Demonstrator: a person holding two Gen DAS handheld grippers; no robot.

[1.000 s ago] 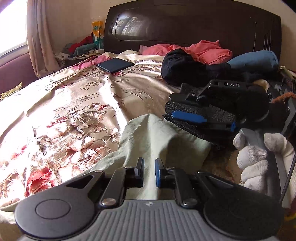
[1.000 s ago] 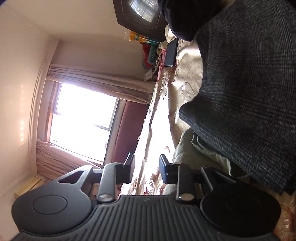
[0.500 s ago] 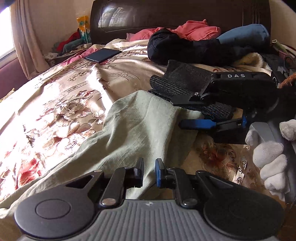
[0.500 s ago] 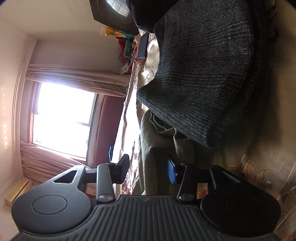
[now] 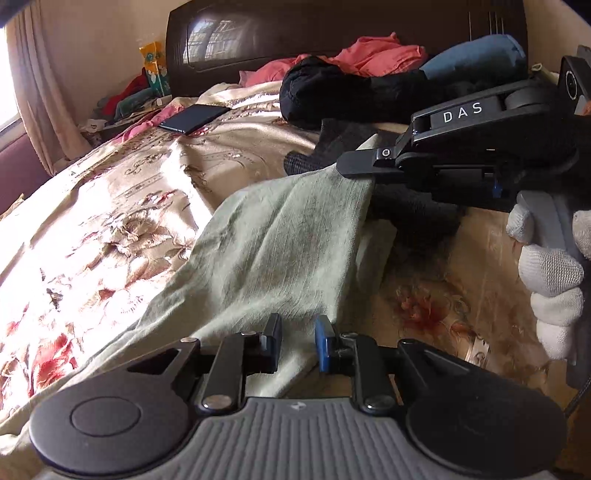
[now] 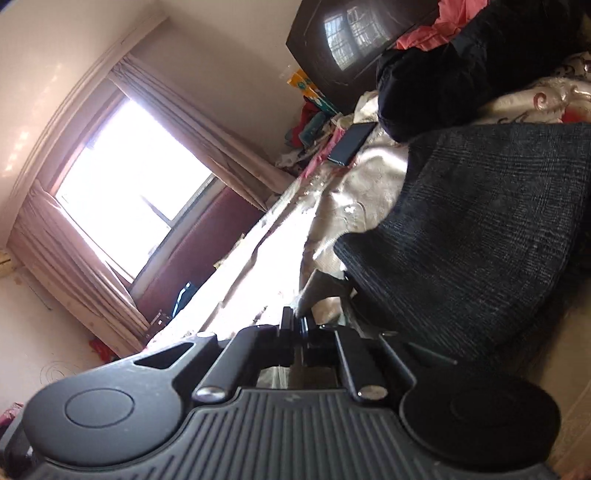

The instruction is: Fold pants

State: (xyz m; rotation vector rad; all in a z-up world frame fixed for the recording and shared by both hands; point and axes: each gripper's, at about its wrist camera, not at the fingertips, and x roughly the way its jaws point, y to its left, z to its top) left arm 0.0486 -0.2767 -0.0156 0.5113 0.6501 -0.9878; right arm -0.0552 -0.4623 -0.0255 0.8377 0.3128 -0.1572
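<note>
Pale green pants (image 5: 273, 251) lie on the floral bedspread (image 5: 110, 206), stretching from the lower left up to the middle. My left gripper (image 5: 297, 347) hovers just over their near part with its jaws a small gap apart, holding nothing. My right gripper (image 5: 364, 171) is turned on its side and is shut on the far edge of the pants, lifting it. In the right wrist view the right gripper (image 6: 294, 325) has its pads pressed together on a thin fold of the pale cloth (image 6: 325, 308).
Folded dark grey plaid pants (image 6: 480, 236) lie just behind the grasped edge. A black garment (image 5: 351, 92), pink clothes (image 5: 369, 55) and a blue bundle (image 5: 476, 55) pile at the dark headboard (image 5: 332, 29). A dark tablet (image 5: 194, 118) lies at the back left.
My right gripper moved off the plaid pants, came down to the edge of the green pants and shut on it. The left gripper stayed slightly open and shifted nearer along the pants.
</note>
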